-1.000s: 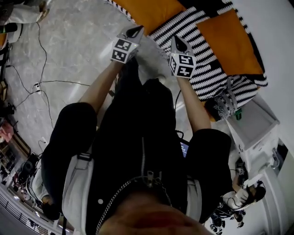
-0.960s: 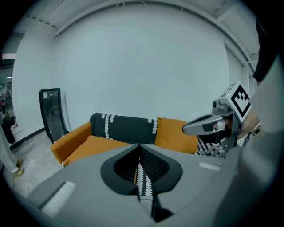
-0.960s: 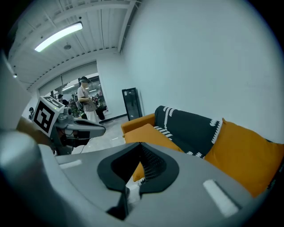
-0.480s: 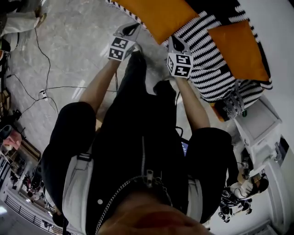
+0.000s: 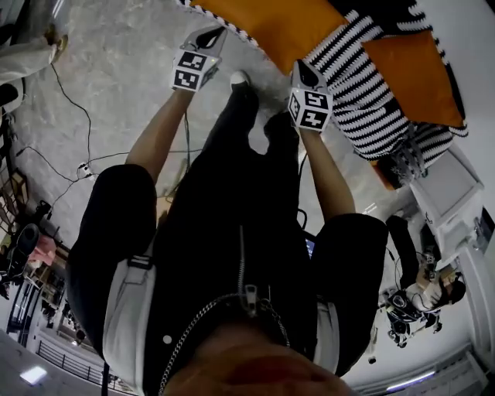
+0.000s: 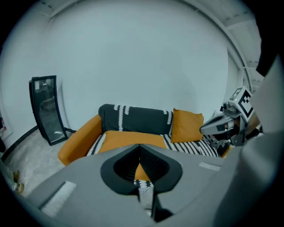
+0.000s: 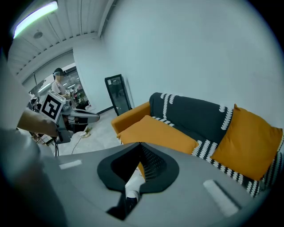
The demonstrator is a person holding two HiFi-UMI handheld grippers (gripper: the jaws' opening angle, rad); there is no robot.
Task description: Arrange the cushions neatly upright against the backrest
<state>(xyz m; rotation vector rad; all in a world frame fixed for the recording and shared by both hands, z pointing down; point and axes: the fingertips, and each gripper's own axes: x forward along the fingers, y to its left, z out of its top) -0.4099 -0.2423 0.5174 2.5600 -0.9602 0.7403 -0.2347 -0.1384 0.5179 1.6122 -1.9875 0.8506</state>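
An orange sofa with a dark backrest (image 6: 135, 119) and a striped seat (image 5: 363, 100) stands ahead. One orange cushion (image 6: 128, 139) (image 7: 155, 132) (image 5: 271, 23) lies flat on the seat's left part. A second orange cushion (image 6: 186, 125) (image 7: 248, 141) (image 5: 421, 69) leans upright against the backrest at the right. My left gripper (image 5: 210, 35) (image 6: 140, 148) is shut and empty, short of the sofa's front edge near the flat cushion. My right gripper (image 5: 302, 71) (image 7: 140, 148) is also shut and empty, in front of the seat's middle.
A dark-framed glass panel (image 6: 46, 108) (image 7: 117, 95) leans on the wall left of the sofa. Cables (image 5: 77, 166) trail over the floor at the left. A white cabinet (image 5: 452, 186) stands beside the sofa's right end, with a person (image 5: 421, 286) beyond it.
Both grippers have moved forward toward the sofa, the left one further and more to the left. Both stay shut and empty. The cushions have not moved.
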